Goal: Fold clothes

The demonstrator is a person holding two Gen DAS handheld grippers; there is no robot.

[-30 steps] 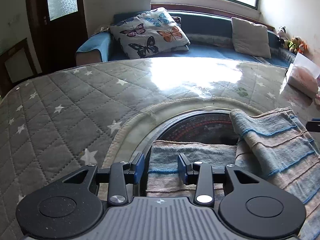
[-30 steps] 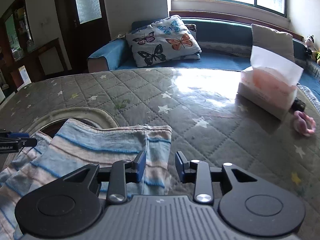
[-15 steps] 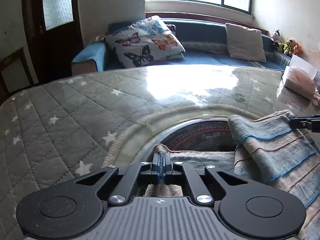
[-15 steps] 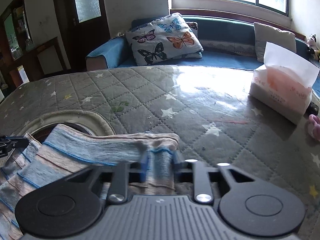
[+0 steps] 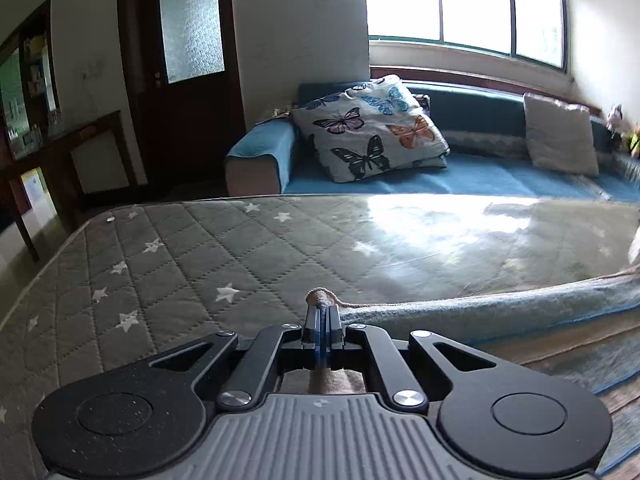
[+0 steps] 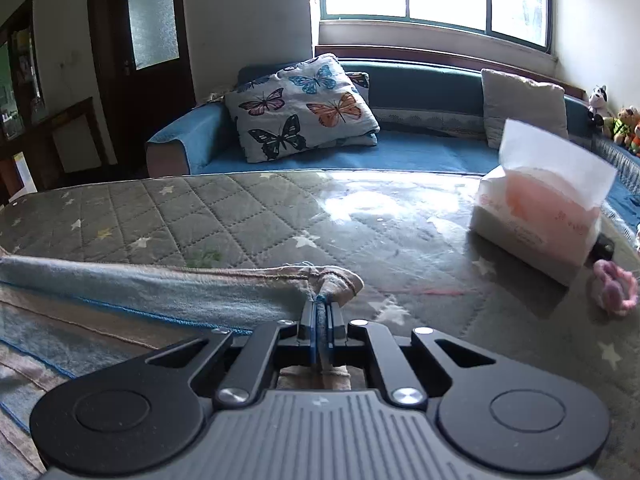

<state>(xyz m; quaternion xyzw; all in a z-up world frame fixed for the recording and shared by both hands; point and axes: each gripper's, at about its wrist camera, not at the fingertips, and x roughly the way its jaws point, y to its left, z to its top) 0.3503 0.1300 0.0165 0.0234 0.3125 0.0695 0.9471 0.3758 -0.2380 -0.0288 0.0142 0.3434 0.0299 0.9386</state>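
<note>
Now both grippers are clamped on the cloth [image 6: 160, 292]. A second ago their fingers stood apart over its near edge; since then both sets have closed, left first, and each has a corner bunched between the pads. Left gripper [image 5: 321, 320] pinches a tan hem nub at the cloth's left end; right gripper [image 6: 320, 312] pinches the right corner, whose hem curls over the fingertips. The edge between them now runs as one taut, raised line, where earlier it lay slack, one end draped over the other. Both views have also tipped up: more door and window, less cloth.

Reading: grasp done, edge stretched and lifted, so the fold stroke can start. Probably carry this edge forward over the rest, though I can't see how much cloth trails behind the grippers.

Materials:
- Cloth: soft, fuzzy knit or towelling, faded blue and tan bands with thin bright-blue lines, stitched hem. Limp; sags between grips if tension drops.
- It lies on the near part of the tabletop [image 6: 248, 216], which has a grey quilted cover, diamond stitching, star print, under a glossy clear sheet with strong window glare. Likely slick, so the cloth may slide.
- Tissue pack [image 6: 536, 216], soft plastic, sits well to the right of the cloth, with a pink ring-shaped thing [image 6: 614, 288] just beside it. Both clear of the fold path, I'd judge.
</note>
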